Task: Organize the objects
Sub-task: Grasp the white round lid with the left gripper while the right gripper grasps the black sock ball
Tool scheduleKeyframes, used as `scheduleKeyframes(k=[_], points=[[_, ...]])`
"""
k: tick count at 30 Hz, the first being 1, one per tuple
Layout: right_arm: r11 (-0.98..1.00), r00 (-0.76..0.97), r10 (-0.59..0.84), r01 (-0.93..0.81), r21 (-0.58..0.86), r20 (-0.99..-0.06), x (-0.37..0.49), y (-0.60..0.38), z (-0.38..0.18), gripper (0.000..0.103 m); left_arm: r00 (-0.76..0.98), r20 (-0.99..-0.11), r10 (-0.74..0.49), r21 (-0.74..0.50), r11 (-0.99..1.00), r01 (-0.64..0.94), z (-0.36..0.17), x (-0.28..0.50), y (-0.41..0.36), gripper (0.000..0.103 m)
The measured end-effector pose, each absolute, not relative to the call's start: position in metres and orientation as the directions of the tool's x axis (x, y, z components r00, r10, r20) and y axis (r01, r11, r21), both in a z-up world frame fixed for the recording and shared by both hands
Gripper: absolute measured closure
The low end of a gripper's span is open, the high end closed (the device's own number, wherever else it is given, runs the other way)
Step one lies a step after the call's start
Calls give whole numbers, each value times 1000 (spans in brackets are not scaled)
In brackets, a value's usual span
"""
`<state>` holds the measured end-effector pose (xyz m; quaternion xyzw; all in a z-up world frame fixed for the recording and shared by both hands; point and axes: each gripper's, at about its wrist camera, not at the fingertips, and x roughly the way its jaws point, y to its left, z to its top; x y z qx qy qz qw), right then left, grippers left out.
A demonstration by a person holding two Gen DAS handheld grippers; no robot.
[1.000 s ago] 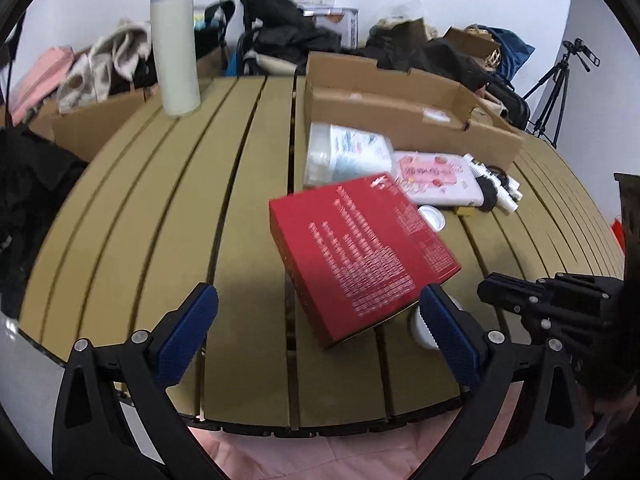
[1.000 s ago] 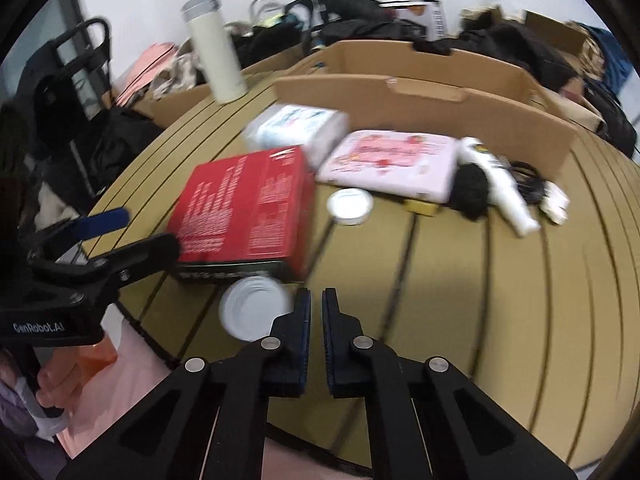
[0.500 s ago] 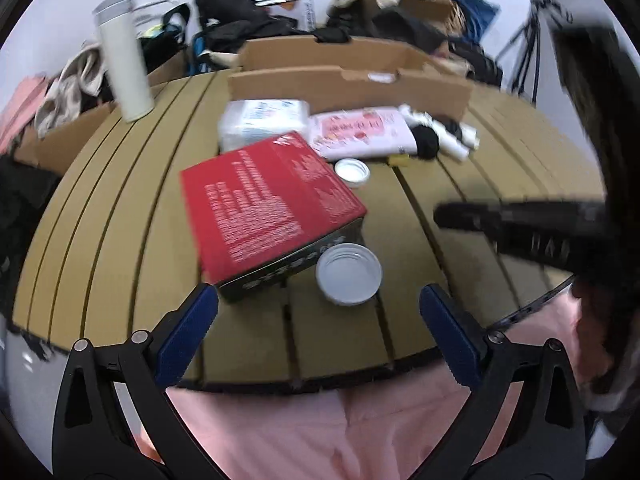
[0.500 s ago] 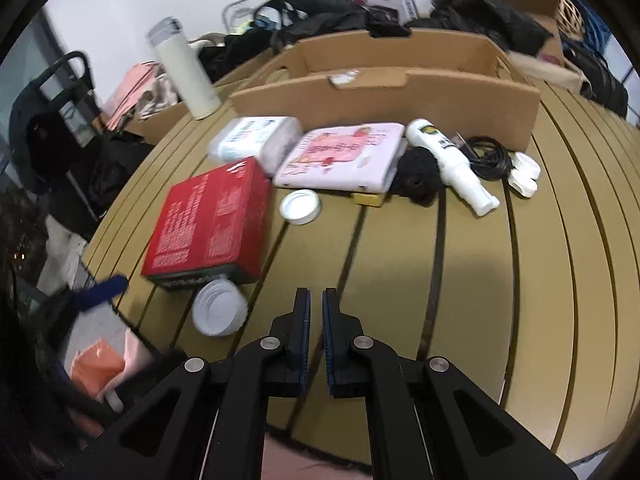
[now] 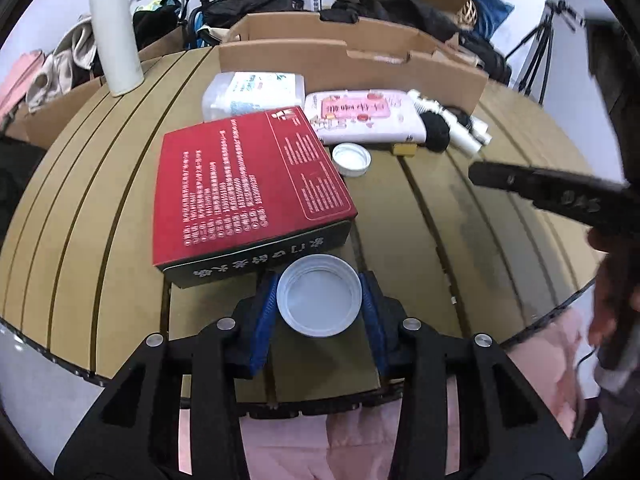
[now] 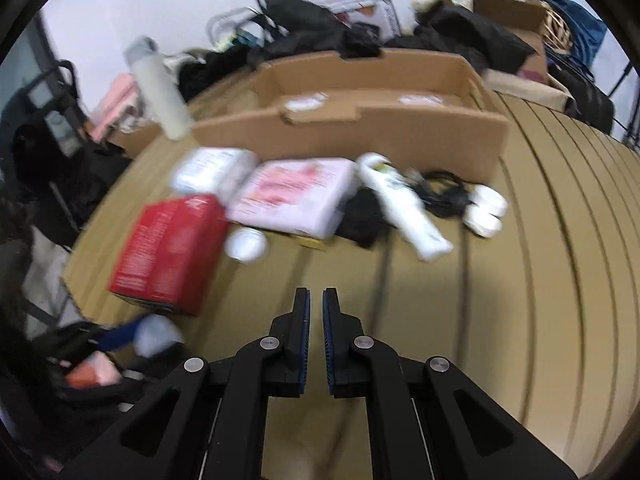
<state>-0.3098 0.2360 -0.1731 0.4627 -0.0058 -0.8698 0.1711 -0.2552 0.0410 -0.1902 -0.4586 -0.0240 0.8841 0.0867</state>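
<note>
My left gripper (image 5: 319, 298) is shut on a white round lid (image 5: 319, 295) at the table's near edge, just in front of a red box (image 5: 248, 184). A smaller white lid (image 5: 351, 159) lies beyond the box, by a pink wipes pack (image 5: 366, 115) and a white tissue pack (image 5: 252, 92). An open cardboard box (image 5: 352, 60) stands behind them. My right gripper (image 6: 316, 312) is shut and empty, held over the bare table; in its blurred view the red box (image 6: 168, 252), a white bottle (image 6: 404, 208) and the cardboard box (image 6: 360, 128) show.
A tall white flask (image 5: 114, 28) stands at the far left of the slatted wooden table (image 5: 100, 184). A black cable and a white charger (image 6: 484, 212) lie right of the bottle. Bags and clothes are piled behind the table. My right gripper's arm (image 5: 552, 196) crosses the right side.
My left gripper has moved in and closed on the large white lid, which lay free before. My right gripper has swung rightward and further over the table, staying shut.
</note>
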Motion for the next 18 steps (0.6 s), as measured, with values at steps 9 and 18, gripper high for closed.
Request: scheduleKeyframes(k=[9, 18], points=[[-954, -576, -266, 273, 125, -773, -331, 255, -160, 11, -607, -735, 303, -271, -951, -147, -163, -246, 21, 67], [-947, -541, -281, 291, 137, -793, -378, 232, -188, 70, -655, -703, 277, -256, -958, -130, -137, -240, 11, 67]])
